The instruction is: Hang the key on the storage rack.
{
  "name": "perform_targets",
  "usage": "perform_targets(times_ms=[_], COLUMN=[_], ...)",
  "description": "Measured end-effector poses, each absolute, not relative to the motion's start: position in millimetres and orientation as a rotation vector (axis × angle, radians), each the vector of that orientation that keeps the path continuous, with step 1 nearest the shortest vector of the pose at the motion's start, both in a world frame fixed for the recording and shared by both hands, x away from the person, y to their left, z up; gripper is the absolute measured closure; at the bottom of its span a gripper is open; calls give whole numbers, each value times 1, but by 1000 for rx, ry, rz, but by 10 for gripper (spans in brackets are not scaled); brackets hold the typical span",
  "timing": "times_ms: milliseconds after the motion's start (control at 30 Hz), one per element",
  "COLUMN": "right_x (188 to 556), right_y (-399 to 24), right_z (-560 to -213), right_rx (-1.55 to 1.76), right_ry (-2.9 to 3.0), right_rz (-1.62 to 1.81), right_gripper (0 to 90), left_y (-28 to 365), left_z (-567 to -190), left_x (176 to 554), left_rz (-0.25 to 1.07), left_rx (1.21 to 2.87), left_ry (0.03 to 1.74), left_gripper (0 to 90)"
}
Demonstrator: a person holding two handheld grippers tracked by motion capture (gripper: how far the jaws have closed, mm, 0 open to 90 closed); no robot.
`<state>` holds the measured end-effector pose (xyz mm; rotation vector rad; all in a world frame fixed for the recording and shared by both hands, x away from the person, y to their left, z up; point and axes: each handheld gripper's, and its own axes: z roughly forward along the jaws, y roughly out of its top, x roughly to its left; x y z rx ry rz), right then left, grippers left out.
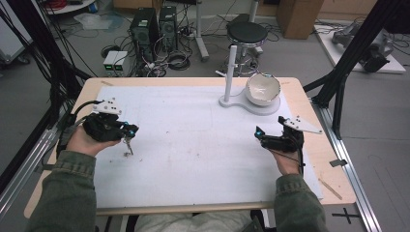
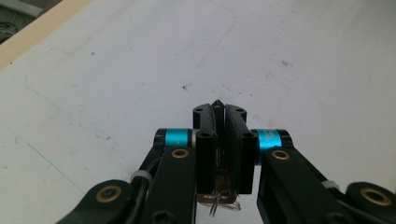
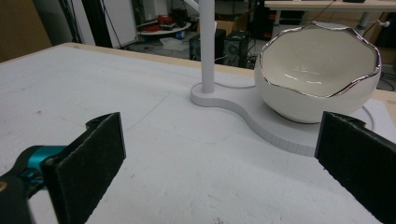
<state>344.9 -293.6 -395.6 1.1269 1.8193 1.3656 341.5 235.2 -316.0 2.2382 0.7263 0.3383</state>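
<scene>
Left hand-held gripper (image 1: pixel 126 131): held in the person's left hand over the left part of the counter (image 1: pixel 193 145), its jaws pressed together and pinching a small bunch of metal keys (image 1: pixel 128 145); in the high view the keys hang from the jaw tips just above the white sheet (image 1: pixel 193 159) that covers the counter; whether their lowest end touches it cannot be told. In the left gripper view the same keys (image 2: pixel 219 198) show between the two black jaws, with a thin wire ring and a flat metal piece poking out at the bottom of the jaws. Right hand-held gripper (image 1: pixel 258 135): held in the person's right hand over the right part of the counter, well apart from the keys, jaws spread wide with nothing between them; in the right gripper view its two black pads (image 3: pixel 93 158) stand at either side of the frame. White bowl (image 1: pixel 262 89): egg-shell shaped, with a jagged silvery rim, sitting upright on a flat white stand (image 1: pixel 241 103) at the far right of the counter. White post (image 1: pixel 230 72): rising upright from the left end of that stand, just beside the bowl.
</scene>
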Motion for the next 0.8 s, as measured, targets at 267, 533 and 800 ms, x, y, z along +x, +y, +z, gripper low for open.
perform_targets(times_ms=[267, 533, 800], right_x=[345, 344, 342], right_y=[-294, -294, -295], right_z=[-396, -395, -394], right_rx=[1131, 1136, 1144], right_ry=[1823, 1820, 1812], right_rz=[1369, 1373, 1381], right_gripper=[7, 7, 7], left_y=[229, 221, 217], left_z=[-306, -300, -287], left_x=[355, 368, 378], left_rz=[329, 341, 362], left_rx=[2238, 2231, 2215], left_ry=[741, 758, 750], left_gripper=[827, 827, 827])
